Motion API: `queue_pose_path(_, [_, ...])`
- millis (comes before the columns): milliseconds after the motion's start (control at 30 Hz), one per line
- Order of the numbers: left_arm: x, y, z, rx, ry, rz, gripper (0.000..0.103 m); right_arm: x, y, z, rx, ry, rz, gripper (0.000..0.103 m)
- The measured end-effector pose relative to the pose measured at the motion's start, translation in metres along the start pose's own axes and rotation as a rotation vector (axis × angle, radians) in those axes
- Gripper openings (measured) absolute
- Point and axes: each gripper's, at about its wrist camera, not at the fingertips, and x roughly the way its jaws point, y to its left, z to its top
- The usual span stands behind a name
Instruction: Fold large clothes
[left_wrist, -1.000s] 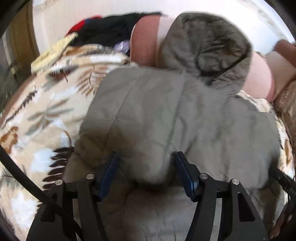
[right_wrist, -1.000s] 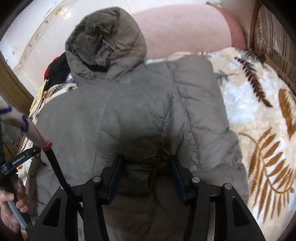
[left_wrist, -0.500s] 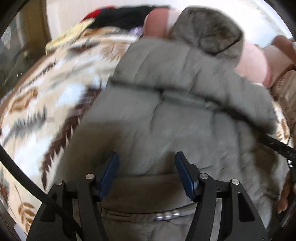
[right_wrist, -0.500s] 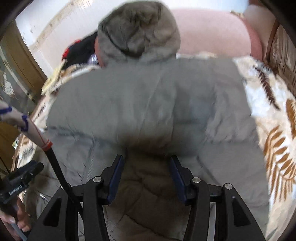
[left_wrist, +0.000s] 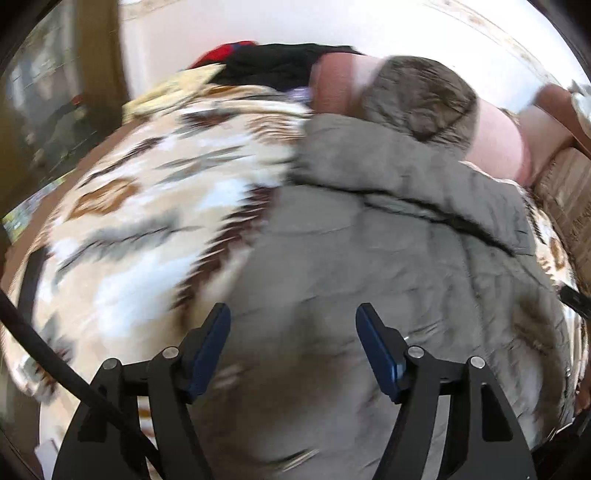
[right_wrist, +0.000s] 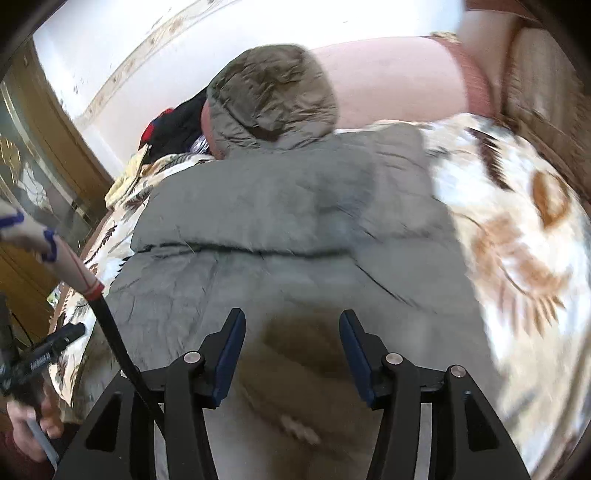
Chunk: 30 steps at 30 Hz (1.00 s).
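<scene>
A grey hooded puffer jacket (left_wrist: 406, 240) (right_wrist: 295, 221) lies on the bed, its hood (left_wrist: 417, 99) (right_wrist: 273, 92) at the far end against a pink bolster. A fold edge runs across its body. My left gripper (left_wrist: 293, 332) hovers over the jacket's near left part. Its jaws are opening, and the blue pads stand apart from the cloth. My right gripper (right_wrist: 291, 332) is over the near middle of the jacket. Its jaws are opening too, with shadowed cloth below the gap and nothing pinched. The left gripper (right_wrist: 40, 354) also shows in the right wrist view, with a hand (right_wrist: 33, 417) on it.
A cream blanket with brown leaf print (left_wrist: 140, 221) (right_wrist: 517, 221) covers the bed on both sides of the jacket. The pink bolster (right_wrist: 399, 81) and a heap of dark and red clothes (left_wrist: 277, 62) lie at the head. A wooden cabinet with glass (right_wrist: 44, 147) stands at the left.
Both grippers have drawn back from the hood toward the jacket's near end. The bulge of cloth that filled their jaws is gone, and the pads stand wider apart.
</scene>
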Motion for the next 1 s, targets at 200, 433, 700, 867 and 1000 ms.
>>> queue_pose_path(200, [-0.014, 0.074, -0.038, -0.154, 0.055, -0.009, 0.07, -0.061, -0.07, -0.071, 0.149, -0.025, -0.072, 0.065])
queue_pose_path(433, [-0.002, 0.083, -0.077, -0.202, 0.111, -0.05, 0.07, -0.084, -0.107, -0.117, 0.294, -0.013, -0.055, 0.065])
queue_pose_path(700, [0.005, 0.065, -0.099, -0.222, 0.1, -0.162, 0.071, -0.071, -0.121, -0.139, 0.427, 0.064, 0.061, 0.066])
queue_pose_path(867, [0.003, 0.054, -0.102, -0.195, 0.077, -0.194, 0.064, -0.065, -0.1, -0.151, 0.39, 0.085, 0.125, 0.07])
queue_pose_path(1000, [-0.006, 0.041, -0.104, -0.124, 0.019, -0.157, 0.036, -0.065, -0.064, -0.151, 0.208, 0.074, 0.028, 0.047])
